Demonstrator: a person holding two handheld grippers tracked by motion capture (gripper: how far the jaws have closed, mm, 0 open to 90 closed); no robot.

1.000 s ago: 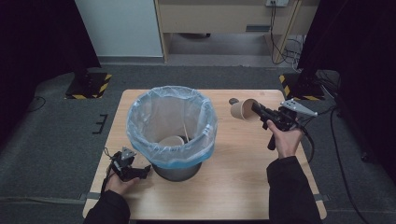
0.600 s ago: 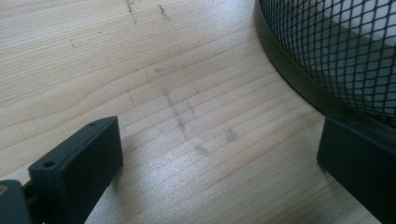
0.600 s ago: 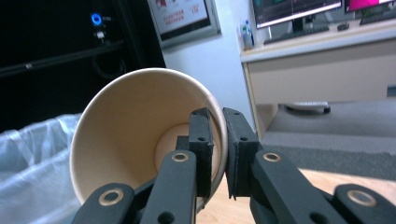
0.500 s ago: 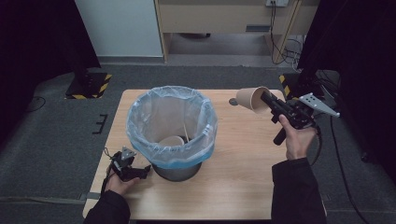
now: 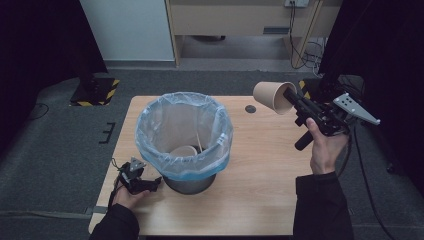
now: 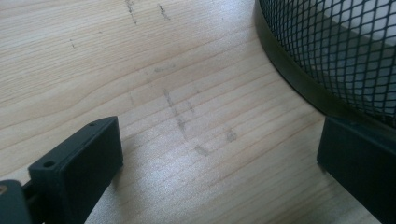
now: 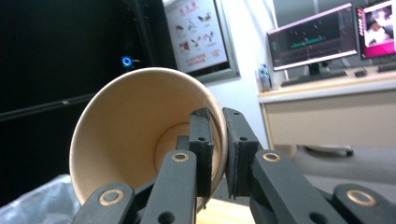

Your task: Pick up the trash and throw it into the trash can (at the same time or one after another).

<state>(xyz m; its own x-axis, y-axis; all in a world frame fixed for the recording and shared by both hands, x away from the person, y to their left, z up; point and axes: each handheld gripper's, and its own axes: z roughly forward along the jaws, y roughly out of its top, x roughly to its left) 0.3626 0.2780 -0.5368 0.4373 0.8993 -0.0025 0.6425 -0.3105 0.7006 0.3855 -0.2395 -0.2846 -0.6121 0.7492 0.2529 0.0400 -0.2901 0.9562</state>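
The right gripper point(image 5: 290, 95) is held up in the air past the right end of the light wooden table point(image 5: 260, 190), its jaws pinched tight on the wall of a tan paper cup point(image 5: 268, 96), one jaw inside and one outside; in the right gripper view the cup point(image 7: 140, 135) lies on its side with its mouth toward the camera, its lower rim hidden behind the jaw links and its base half covered by the inner jaw. The black mesh bin lined with a pale blue plastic bag point(image 5: 184, 131) stands near the middle of the table, well apart from the cup; inside it another pale cup-like shape point(image 5: 184, 151) shows dimly through the liner, too blurred to tell more. The left gripper point(image 5: 150, 184) rests low at the bin's base, largely hidden by the hand point(image 5: 127, 196); in the left gripper view its jaws stand wide apart with bare wood between them, the farther jaw cut off by the frame and just beside the mesh point(image 6: 345, 51). A small dark round mark point(image 5: 250, 108) lies on the table's far edge; what it is cannot be told.
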